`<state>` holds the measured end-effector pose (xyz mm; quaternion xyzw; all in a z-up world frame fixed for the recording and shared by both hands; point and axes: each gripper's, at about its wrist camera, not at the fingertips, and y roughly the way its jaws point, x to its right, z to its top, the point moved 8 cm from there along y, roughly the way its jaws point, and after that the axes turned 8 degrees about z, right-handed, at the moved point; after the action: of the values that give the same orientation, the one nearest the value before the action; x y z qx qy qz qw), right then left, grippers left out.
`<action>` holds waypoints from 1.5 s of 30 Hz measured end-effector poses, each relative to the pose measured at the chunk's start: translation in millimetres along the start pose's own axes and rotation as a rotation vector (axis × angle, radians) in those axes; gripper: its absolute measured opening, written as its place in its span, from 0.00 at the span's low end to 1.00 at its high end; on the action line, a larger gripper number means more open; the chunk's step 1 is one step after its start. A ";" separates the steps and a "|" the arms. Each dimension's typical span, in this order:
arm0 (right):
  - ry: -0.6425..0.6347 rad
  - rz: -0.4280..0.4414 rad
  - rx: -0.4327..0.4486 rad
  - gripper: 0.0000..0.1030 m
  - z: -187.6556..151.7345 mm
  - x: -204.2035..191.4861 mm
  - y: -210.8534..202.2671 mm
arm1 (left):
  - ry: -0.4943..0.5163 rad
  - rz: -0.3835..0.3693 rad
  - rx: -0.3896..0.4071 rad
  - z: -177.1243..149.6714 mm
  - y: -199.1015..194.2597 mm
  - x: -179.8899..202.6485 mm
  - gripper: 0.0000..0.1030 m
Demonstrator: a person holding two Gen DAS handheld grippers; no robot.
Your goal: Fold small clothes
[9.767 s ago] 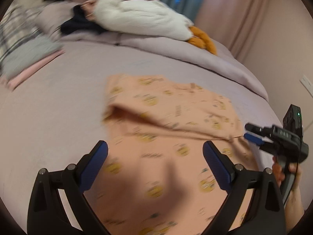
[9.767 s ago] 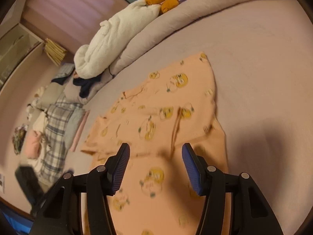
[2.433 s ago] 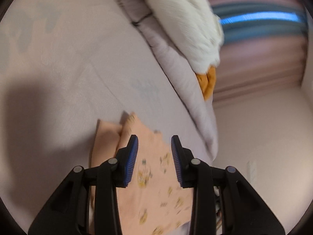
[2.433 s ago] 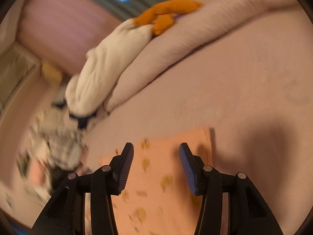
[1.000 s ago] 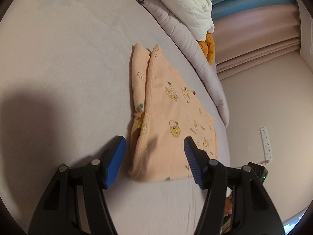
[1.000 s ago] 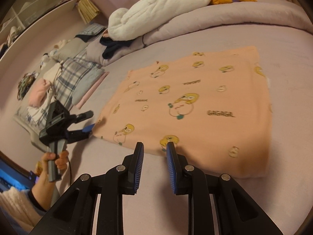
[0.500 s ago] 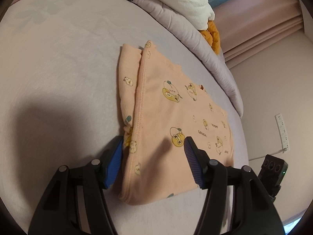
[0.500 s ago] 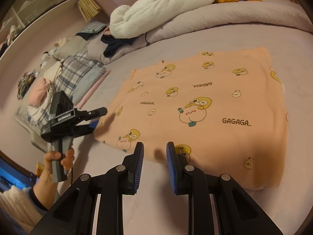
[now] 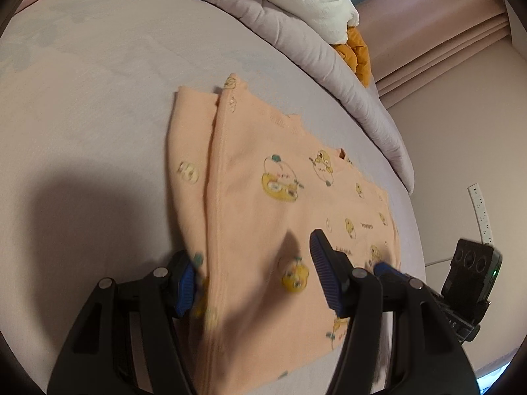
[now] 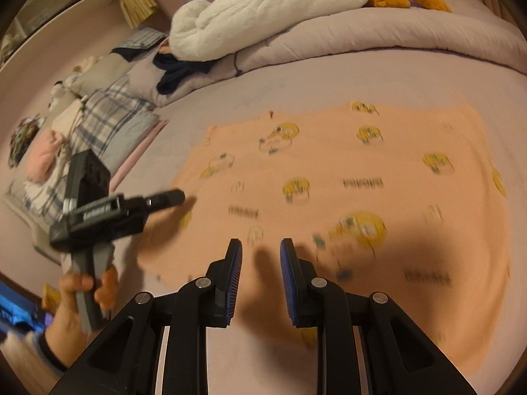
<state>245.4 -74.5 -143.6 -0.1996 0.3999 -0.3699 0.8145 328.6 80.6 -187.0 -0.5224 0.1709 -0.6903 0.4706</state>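
1. Over the near edge of the folded peach garment, the left gripper stood with its jaws spread; the cloth's corner lay between the blue pads, but I cannot tell if they pressed it.
2. Just beside it, on the same garment, the right gripper had its jaws only narrowly apart, nothing between them, pinching nothing.
3. There were two grippers and one garment, flat on the lilac bed.
4. Beyond both grippers lay one rolled duvet, with one white plush on top.
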 end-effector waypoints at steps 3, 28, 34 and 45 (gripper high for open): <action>0.017 -0.027 0.007 0.23 17.9 0.6 17.0 | -0.023 -0.017 -0.009 8.1 5.6 1.5 0.59; 0.055 -0.237 -0.079 0.23 59.2 19.5 68.7 | 0.093 0.034 0.006 15.1 17.7 -1.6 0.32; -0.076 -0.304 -0.132 0.23 23.3 9.4 55.6 | 0.102 0.038 0.015 14.8 17.3 -0.6 0.32; -0.064 -0.325 -0.149 0.31 4.6 0.7 38.7 | 0.090 0.009 0.016 15.3 15.5 -3.5 0.32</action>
<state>266.5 -49.8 -165.2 -0.3331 0.3627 -0.4593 0.7393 349.5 79.7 -194.1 -0.4864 0.1889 -0.7121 0.4697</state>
